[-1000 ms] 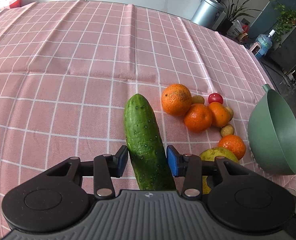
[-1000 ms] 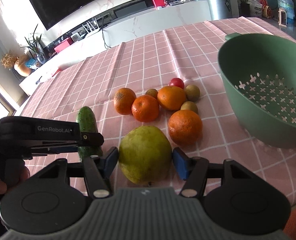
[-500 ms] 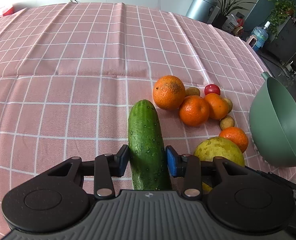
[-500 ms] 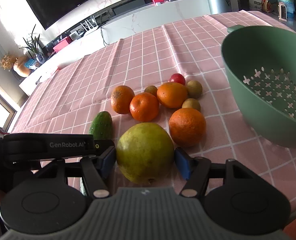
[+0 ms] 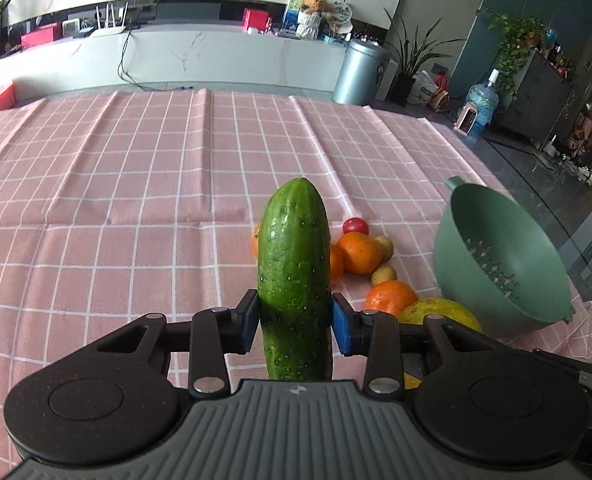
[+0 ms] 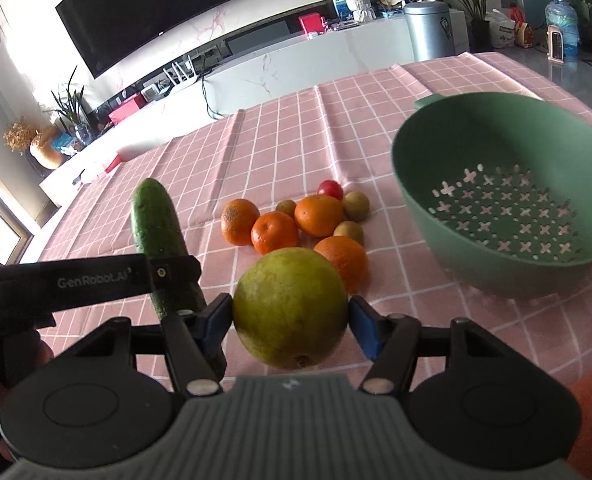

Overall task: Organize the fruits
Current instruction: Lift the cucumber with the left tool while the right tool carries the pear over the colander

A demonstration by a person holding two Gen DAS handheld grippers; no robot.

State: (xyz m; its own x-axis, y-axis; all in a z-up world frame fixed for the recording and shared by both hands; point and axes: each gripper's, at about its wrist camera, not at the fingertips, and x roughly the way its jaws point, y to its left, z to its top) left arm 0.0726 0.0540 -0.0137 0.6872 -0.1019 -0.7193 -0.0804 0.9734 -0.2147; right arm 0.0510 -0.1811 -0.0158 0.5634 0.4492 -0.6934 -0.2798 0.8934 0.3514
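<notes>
The left tongs, whose jaws have just been closing, are gripping a cucumber raised off the pink-checked bench. The right tongs are clamping a large yellow-green fruit. The green colander is sitting empty to the right; carrying both over its rim before releasing looks wisest, one at a time.

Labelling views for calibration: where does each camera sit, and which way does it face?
Left wrist: on the left gripper, looking along its fingers, clamped on the cucumber, across the pink tablecloth; no body shows.
Right wrist: on the right gripper, holding the green-yellow fruit, facing the colander; a hand shows left.
Shared: cucumber, oranges, colander, green-yellow fruit.
</notes>
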